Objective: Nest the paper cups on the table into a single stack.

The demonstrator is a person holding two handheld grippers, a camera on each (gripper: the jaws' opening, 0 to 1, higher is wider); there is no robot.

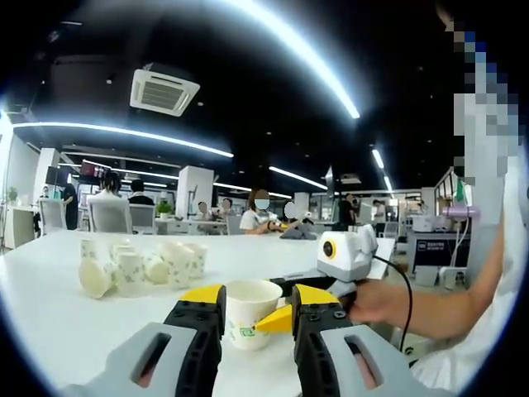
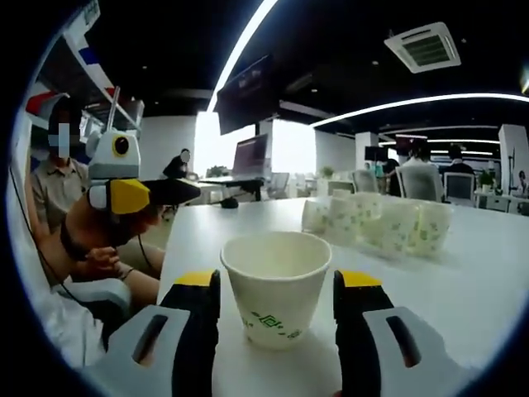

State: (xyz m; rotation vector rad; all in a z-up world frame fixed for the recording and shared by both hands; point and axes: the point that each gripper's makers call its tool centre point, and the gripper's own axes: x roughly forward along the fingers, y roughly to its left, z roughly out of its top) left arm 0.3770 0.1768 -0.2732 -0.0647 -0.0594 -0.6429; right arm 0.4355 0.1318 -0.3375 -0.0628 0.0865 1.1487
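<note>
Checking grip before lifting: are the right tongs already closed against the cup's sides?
No. In the right gripper view the cup stands upright between the right tongs, with white table showing on both sides.

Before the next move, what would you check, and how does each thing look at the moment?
1. Near cup centred between the right gripper jaws: ok.
2. Right jaws open, with gaps on both sides: ok.
3. Near cup upright, mouth empty: ok.
4. Left gripper holding its cup: cannot tell, the tips sit very close to it.
5. Other cups upright for nesting: not ok, at least one lies on its side.
6. Table free around the near cup: ok.
</note>
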